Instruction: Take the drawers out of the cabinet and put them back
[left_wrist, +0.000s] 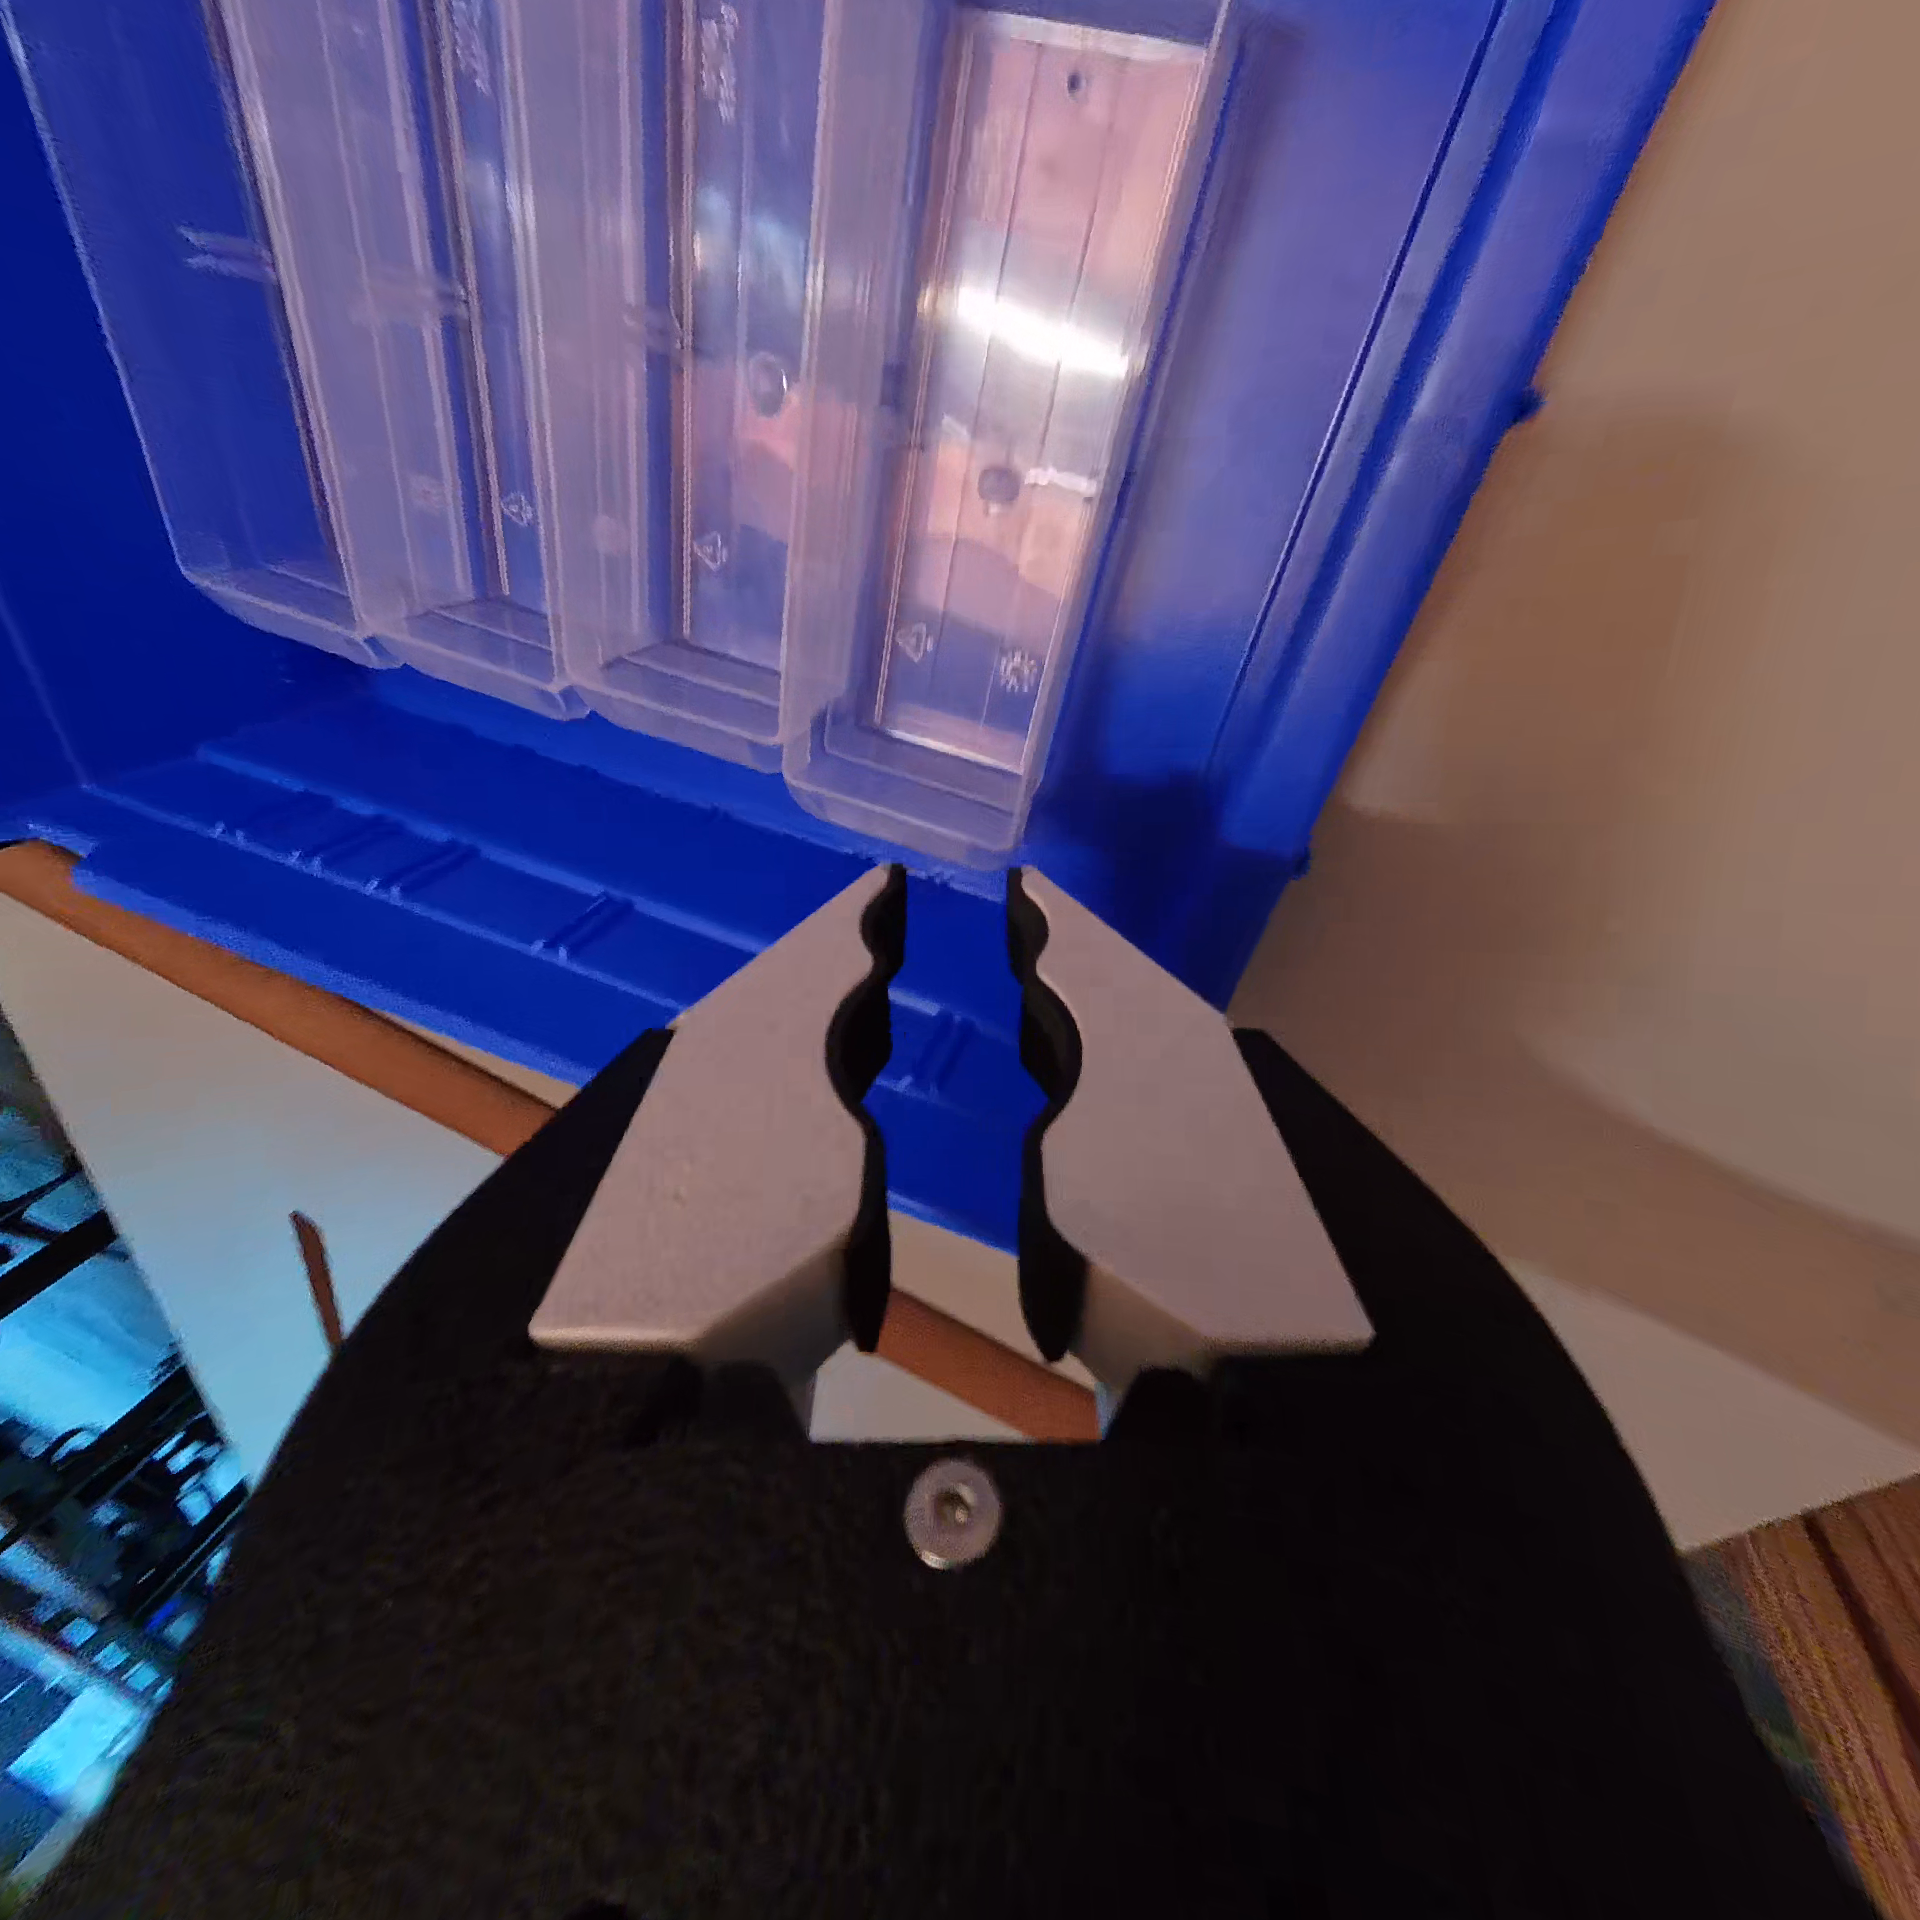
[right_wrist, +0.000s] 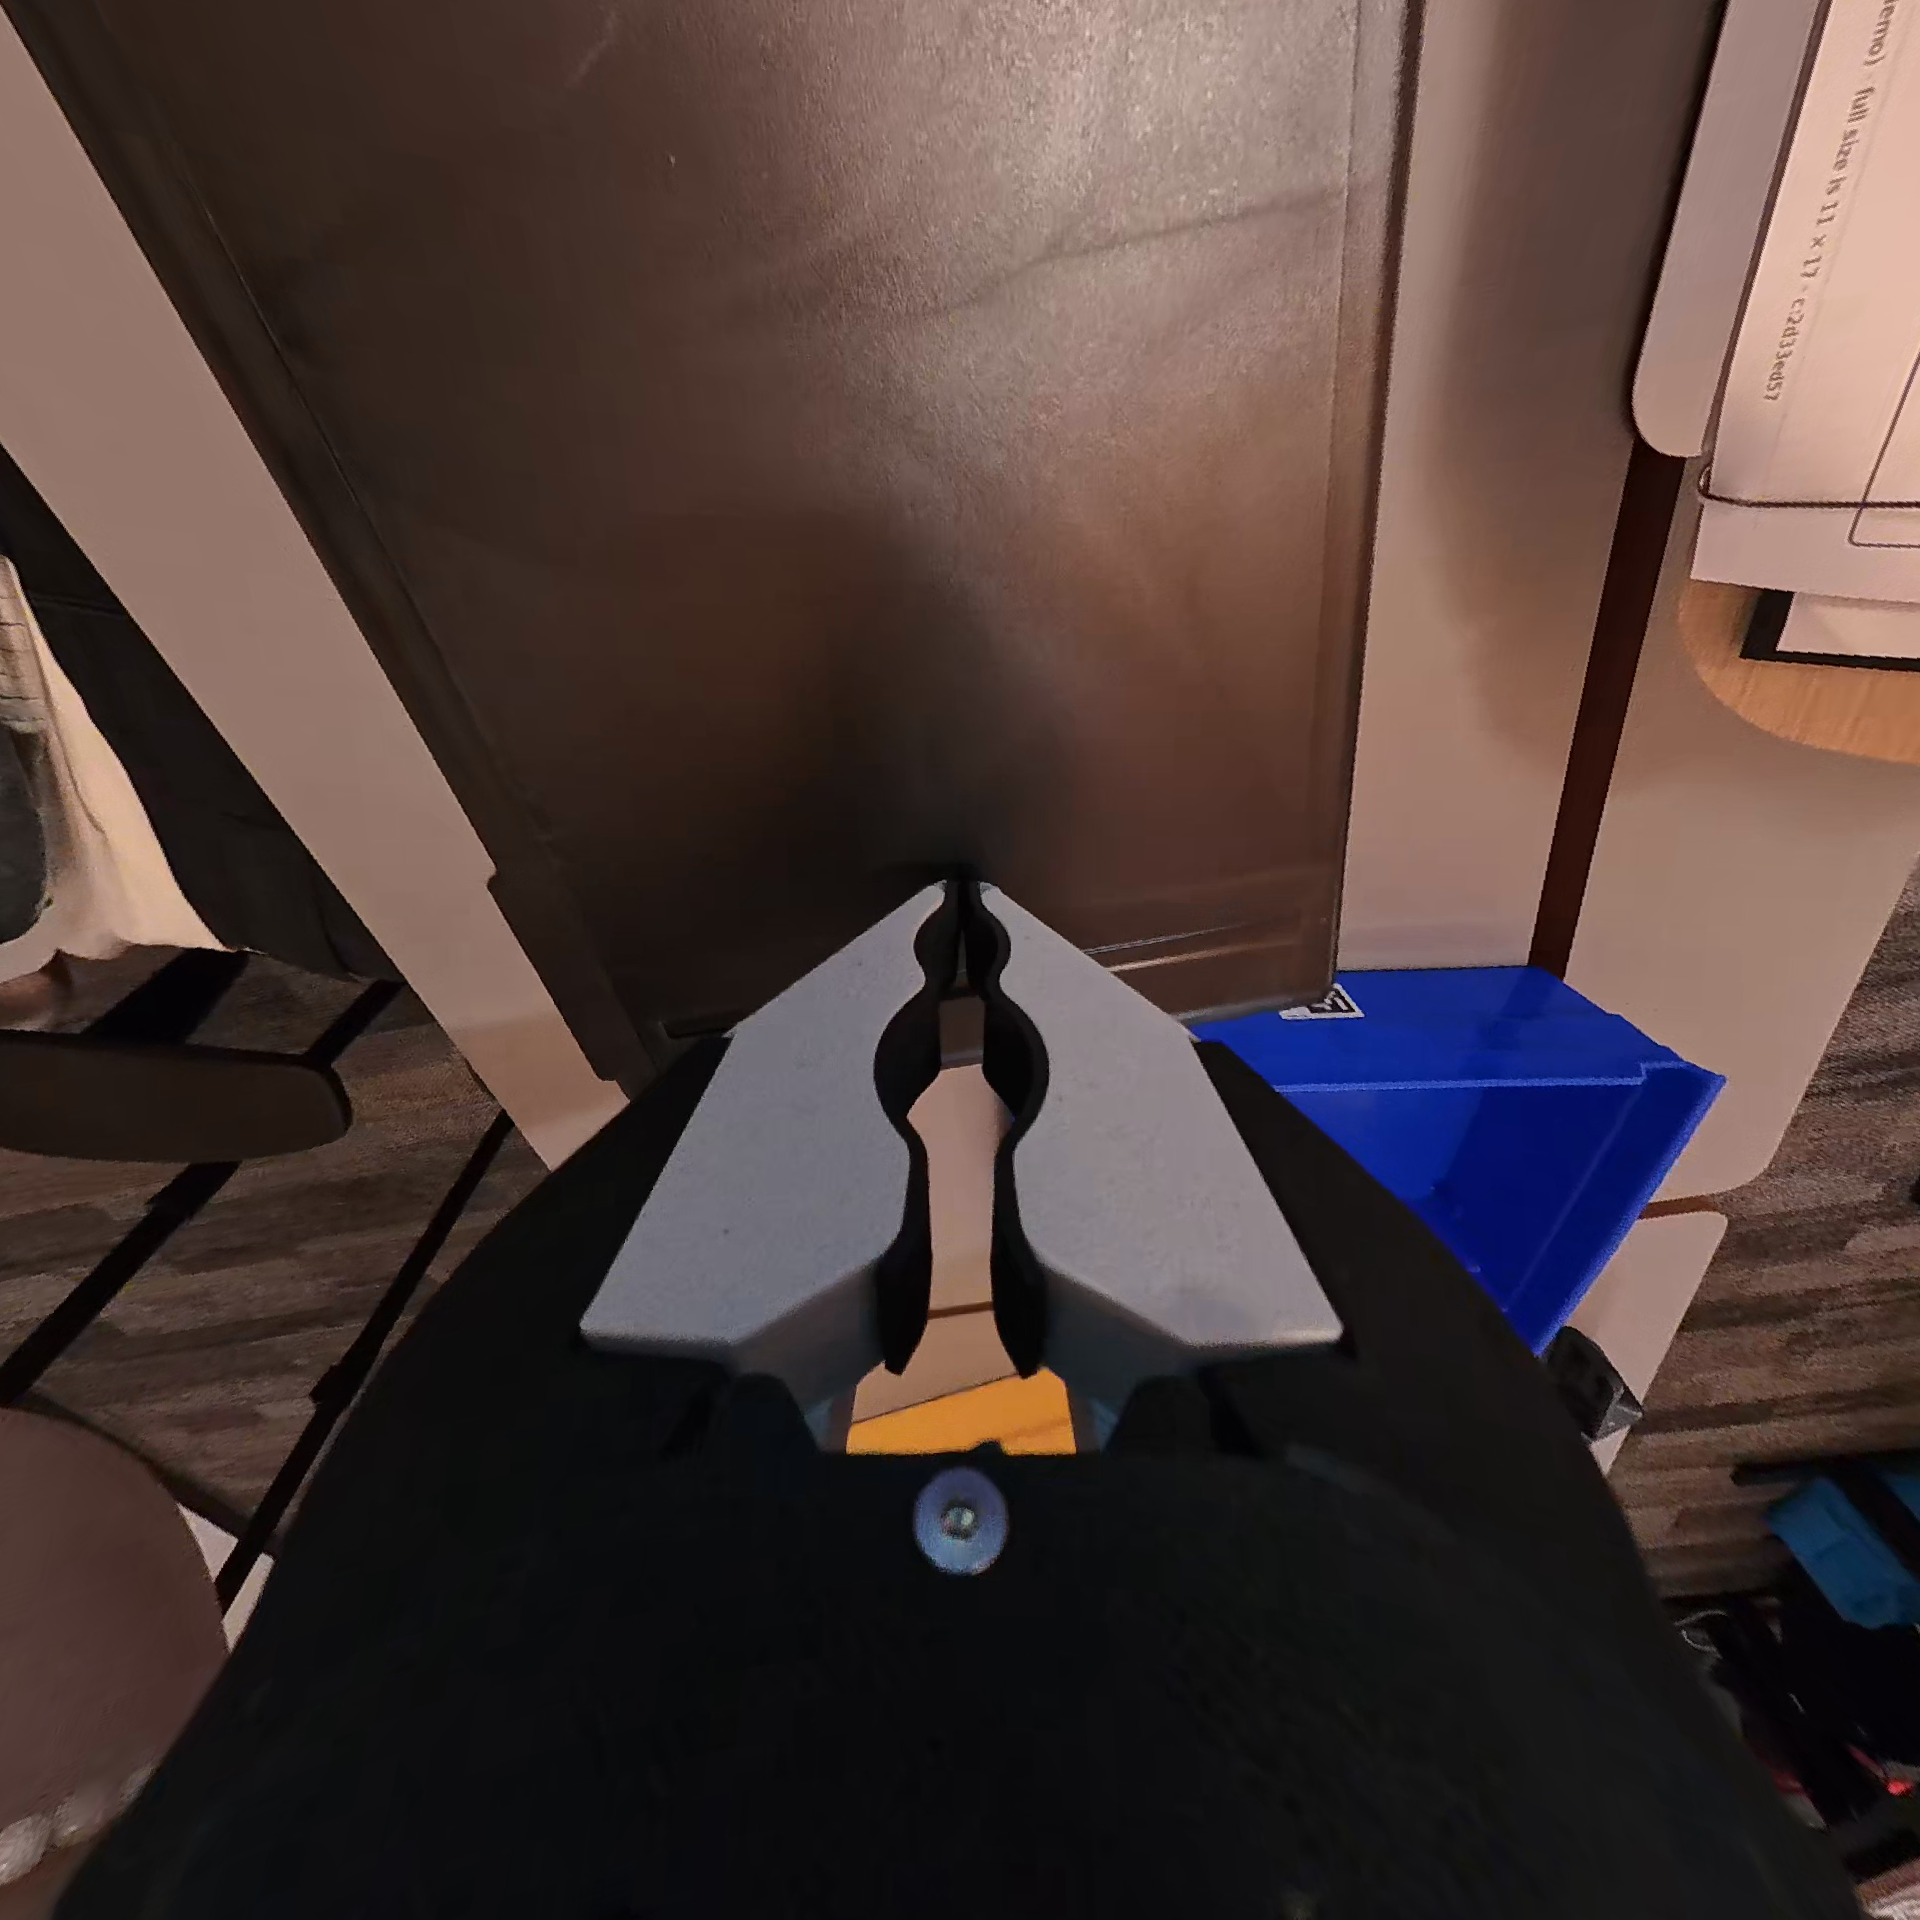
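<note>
The blue cabinet (left_wrist: 499, 914) fills the top of the left wrist view, seen at a tilt. Several clear plastic drawers sit side by side in it. The rightmost drawer (left_wrist: 997, 416) sticks out farther than the others. My left gripper (left_wrist: 953, 878) is open a little, its tips right at that drawer's front edge; I cannot tell whether they touch it. My right gripper (right_wrist: 958, 894) is shut and empty, pointing at a dark brown panel (right_wrist: 831, 416). The cabinet's blue side (right_wrist: 1455, 1122) shows at the right wrist view's lower right.
A brown wooden table edge (left_wrist: 312, 1018) runs below the cabinet. A beige wall (left_wrist: 1662, 623) lies to its right. White papers (right_wrist: 1818, 312) hang at the upper right. A dark chair part (right_wrist: 156, 1081) is at the left, with clutter on the floor (right_wrist: 1829, 1579).
</note>
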